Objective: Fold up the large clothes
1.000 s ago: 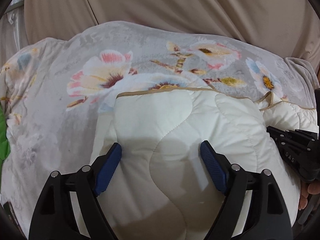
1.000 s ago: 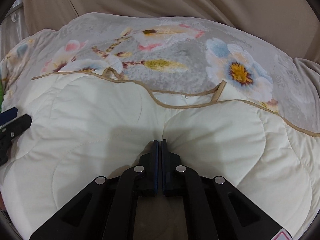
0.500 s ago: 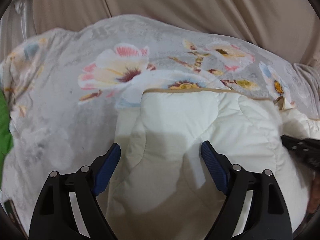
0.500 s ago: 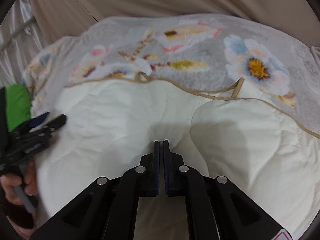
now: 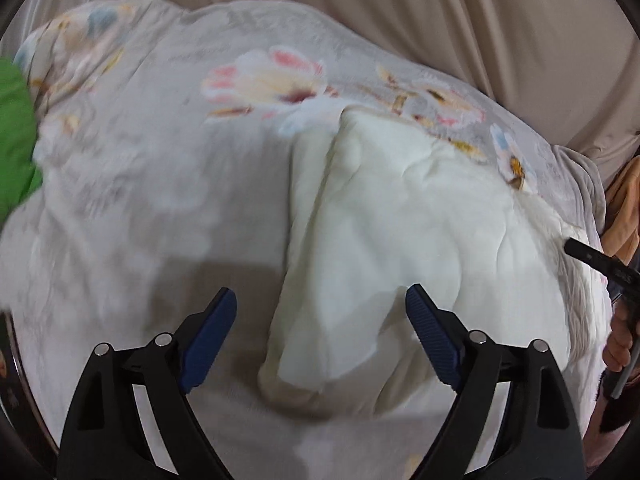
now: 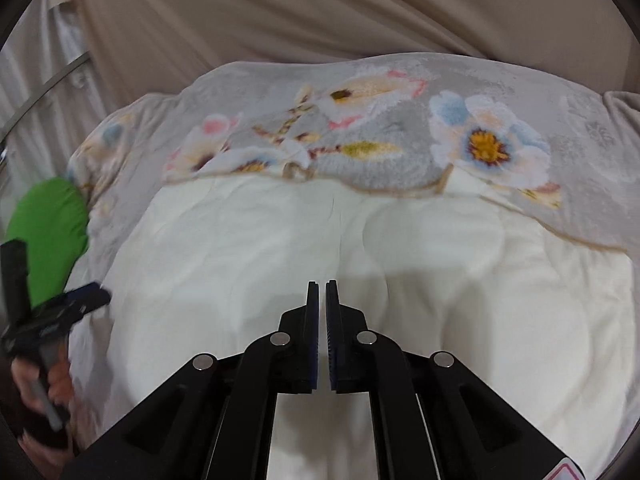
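My left claw (image 5: 320,320) stood wide, its blue pads (image 5: 430,332) apart and clear of the cloth, above the quilt's (image 5: 400,220) folded cream edge. My right claw (image 6: 322,312) was drawn nearly closed, with a thin gap between the pads; whether cloth was pinched there could not be told. Its tips lay over the cream side of the quilt (image 6: 280,260). In the left view its black tip (image 5: 592,258) entered at the quilt's right edge, with my right hand (image 5: 618,344) below it. In the right view the left claw (image 6: 68,308) appeared blurred at the quilt's left edge, my left hand (image 6: 44,384) beneath it. The quilt lay spread, its cream quilted side turned over the grey flowered face (image 6: 400,112). A green cloth (image 6: 48,240) lay just beside the quilt's left edge. Beige drapes (image 6: 320,12) hung behind the quilt. An orange cloth (image 5: 624,204) showed past the quilt's right edge.
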The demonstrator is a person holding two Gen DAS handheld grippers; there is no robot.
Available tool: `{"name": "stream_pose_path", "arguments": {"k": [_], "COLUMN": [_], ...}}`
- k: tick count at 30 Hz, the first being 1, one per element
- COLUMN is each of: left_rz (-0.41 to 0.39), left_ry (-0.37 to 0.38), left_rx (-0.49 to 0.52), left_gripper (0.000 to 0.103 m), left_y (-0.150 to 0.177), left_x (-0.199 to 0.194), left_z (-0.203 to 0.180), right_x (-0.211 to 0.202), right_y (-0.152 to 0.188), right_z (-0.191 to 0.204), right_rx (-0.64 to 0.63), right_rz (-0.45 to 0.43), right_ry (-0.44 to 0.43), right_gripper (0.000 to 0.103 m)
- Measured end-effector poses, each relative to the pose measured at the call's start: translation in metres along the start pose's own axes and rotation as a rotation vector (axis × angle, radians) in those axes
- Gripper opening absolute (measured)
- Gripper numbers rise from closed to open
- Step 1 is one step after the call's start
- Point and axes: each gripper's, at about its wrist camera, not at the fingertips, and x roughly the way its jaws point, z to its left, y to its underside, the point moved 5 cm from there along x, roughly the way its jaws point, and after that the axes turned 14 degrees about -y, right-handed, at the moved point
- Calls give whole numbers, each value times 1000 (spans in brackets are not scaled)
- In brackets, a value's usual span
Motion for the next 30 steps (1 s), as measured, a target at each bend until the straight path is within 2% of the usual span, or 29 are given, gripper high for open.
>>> {"name": "stream_pose_path", "arguments": {"k": [4, 6, 10, 14, 17, 19, 22, 25, 30], "left_rz": [45, 52, 58, 56, 39, -10, -94, -177, -306], "left_ry": [65, 100, 109, 128, 163, 164, 156, 196, 307], "left_rx": [-59, -81, -153, -181, -197, -181, -142, -89, 62], "left_gripper": [85, 88, 98, 98, 82, 60, 38, 32, 28], "left_y": [26, 31, 29, 20, 11, 1, -12, -26, -35], "left_x": [6, 12, 24, 28, 21, 8, -18, -51, -108], "left_z": [2, -5, -13, -21, -28, -36, -52, -75, -134], "right_x": [-7, 4, 32, 44, 46, 47, 48, 48, 47], "right_y": [37, 45, 48, 49, 51, 52, 51, 51, 53], "right_z": [13, 15, 2, -14, -20, -19, -17, -18, -18], "right_rx": [8, -3, 22, 83, 104, 97, 79, 71, 67], "right_rz": [45, 66, 99, 91, 82, 77, 71, 67, 60], "right_ry": [-72, -66, -58, -127, -155, -151, -132, -123, -116], "right_gripper": [5, 5, 3, 0, 0, 0, 0, 0, 0]}}
